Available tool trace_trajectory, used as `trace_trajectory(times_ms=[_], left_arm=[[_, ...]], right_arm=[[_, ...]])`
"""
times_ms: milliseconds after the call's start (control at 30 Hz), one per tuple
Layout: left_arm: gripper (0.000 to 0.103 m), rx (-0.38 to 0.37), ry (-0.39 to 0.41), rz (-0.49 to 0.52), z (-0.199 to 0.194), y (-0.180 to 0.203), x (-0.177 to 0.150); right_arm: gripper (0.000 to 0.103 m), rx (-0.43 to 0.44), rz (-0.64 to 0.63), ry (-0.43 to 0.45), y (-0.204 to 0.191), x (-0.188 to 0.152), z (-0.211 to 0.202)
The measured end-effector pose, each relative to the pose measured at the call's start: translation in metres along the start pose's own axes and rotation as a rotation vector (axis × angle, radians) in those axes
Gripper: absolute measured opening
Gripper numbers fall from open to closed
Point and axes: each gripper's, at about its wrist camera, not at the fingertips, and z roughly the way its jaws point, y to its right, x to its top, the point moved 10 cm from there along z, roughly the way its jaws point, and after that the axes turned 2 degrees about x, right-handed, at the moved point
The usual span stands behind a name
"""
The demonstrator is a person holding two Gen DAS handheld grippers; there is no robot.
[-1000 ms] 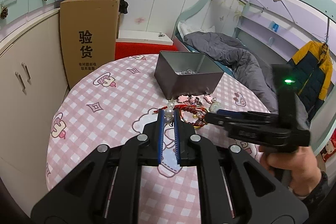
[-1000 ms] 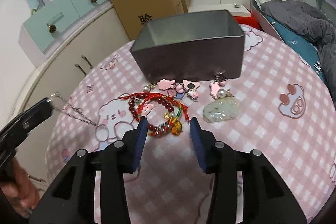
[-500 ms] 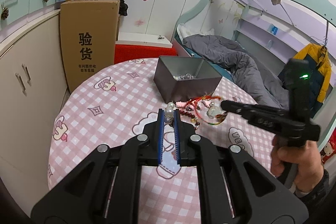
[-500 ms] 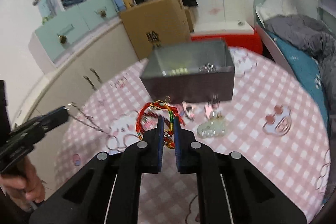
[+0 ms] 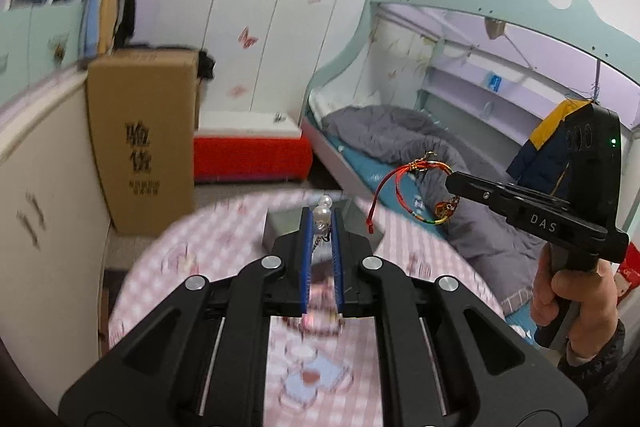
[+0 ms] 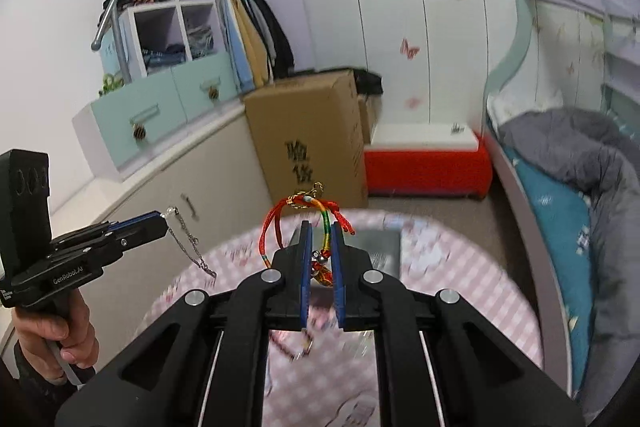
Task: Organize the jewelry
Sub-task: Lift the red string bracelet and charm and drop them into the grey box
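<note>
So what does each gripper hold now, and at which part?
The left gripper pinches the silver chain at its pearl end. The right gripper pinches the red cord bracelet on its multicolored section, near the charm.

Left gripper (image 5: 320, 223) clamped on pearl chain (image 5: 322, 213), pearls showing above the blue pads. At 3 o'clock, right gripper (image 5: 450, 181) pinches red cord bracelet (image 5: 404, 183), loop hanging in air. Grey tin (image 5: 280, 227) on blurred pink checked table (image 5: 200, 267), behind the fingers.
</note>
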Motion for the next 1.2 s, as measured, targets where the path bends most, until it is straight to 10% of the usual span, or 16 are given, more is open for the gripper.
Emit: trace_trajectory(times_ms=[467,500,567,600,733,1000,1200], left_arm=[[0.01,-0.099,-0.143,-0.061,0.111,0.014,0.044],[0.022,-0.088,-0.185,-0.081,0.123,0.009,0.035],[0.081,0.005,-0.247,-0.133,0.137,-0.01,0.019],[0.09,0.033,-0.228,-0.15,0.136,-0.017,0.019],[0.09,0.16,-0.171,-0.146,0.117,-0.04,0.017],[0.095,0.406,-0.018,-0.029,0.048,-0.059,0.023],[0.096,0.444,0.03,0.033,0.01,-0.046,0.021]], right_arm=[[0.009,-0.067,0.039,-0.179,0.045,0.013,0.087],[0.011,-0.068,0.052,-0.206,0.049,0.006,0.096],[0.041,-0.085,0.09,-0.252,0.06,-0.009,0.112],[0.077,-0.102,0.105,-0.252,0.065,-0.013,0.115],[0.096,-0.118,0.155,-0.201,0.078,-0.019,0.104],[0.096,-0.147,0.188,-0.087,0.08,-0.004,0.063],[0.096,-0.137,0.155,-0.002,0.062,0.011,0.028]])
